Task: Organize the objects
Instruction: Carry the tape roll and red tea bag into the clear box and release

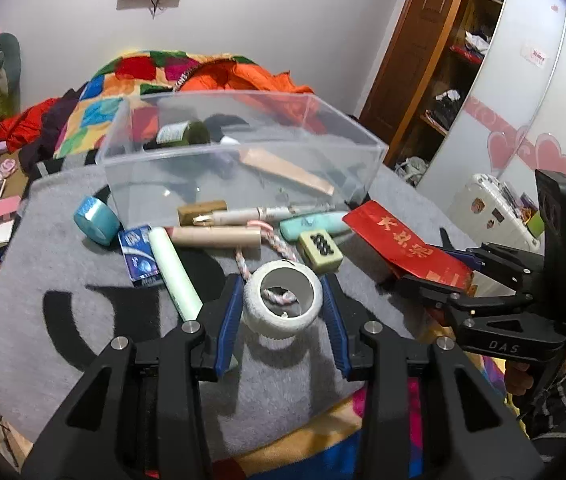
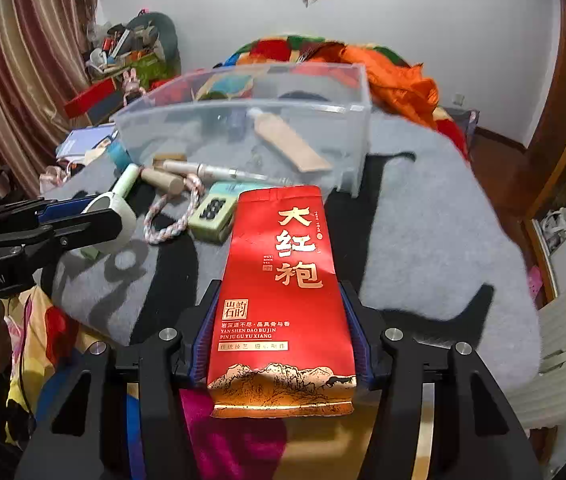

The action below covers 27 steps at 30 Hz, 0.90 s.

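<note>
My left gripper (image 1: 282, 304) is shut on a white tape roll (image 1: 282, 304), held just above the grey blanket (image 1: 63, 240); the roll also shows in the right wrist view (image 2: 117, 220). My right gripper (image 2: 281, 320) is shut on a red tea packet (image 2: 283, 292), which also shows in the left wrist view (image 1: 407, 248). A clear plastic bin (image 1: 239, 160) stands beyond, holding a brown stick, a dark green bottle and other small things. In front of it lie a pen, a cardboard tube (image 1: 215, 236), a mahjong tile (image 1: 320, 250), a braided rope (image 2: 171, 216), a pale green tube (image 1: 173, 268), a blue pack and a blue tape roll (image 1: 97, 220).
A colourful quilt and orange clothes (image 1: 243, 76) are piled behind the bin. A wooden wardrobe (image 1: 443, 60) and a white suitcase (image 1: 495, 208) stand at the right. Boxes and clutter lie at the left (image 2: 123, 52).
</note>
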### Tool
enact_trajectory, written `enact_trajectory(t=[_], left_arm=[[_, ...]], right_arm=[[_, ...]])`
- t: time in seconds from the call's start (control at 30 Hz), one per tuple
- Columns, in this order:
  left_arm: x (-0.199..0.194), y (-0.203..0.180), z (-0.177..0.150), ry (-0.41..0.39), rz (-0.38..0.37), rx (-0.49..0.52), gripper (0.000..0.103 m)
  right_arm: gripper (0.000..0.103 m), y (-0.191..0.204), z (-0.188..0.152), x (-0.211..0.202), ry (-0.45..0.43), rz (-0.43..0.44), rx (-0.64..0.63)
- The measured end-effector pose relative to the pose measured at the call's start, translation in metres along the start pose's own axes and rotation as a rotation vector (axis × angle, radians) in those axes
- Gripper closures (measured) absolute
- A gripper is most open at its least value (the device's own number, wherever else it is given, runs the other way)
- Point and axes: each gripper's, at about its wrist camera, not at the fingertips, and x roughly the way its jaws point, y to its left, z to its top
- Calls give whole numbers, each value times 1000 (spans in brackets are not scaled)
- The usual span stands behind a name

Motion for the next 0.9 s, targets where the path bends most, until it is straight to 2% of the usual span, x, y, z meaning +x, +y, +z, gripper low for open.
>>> enact_trajectory(t=[0.4, 0.67, 0.9], left_arm=[[-20, 5, 29, -108, 35, -11, 64], [-27, 15, 53, -168, 77, -20, 64], [-24, 31, 73, -201, 119, -40, 64]], right_arm=[[52, -6, 40, -30, -149, -3, 7], [52, -8, 81, -27, -230, 5, 2], [52, -8, 115, -15, -268, 15, 6]])
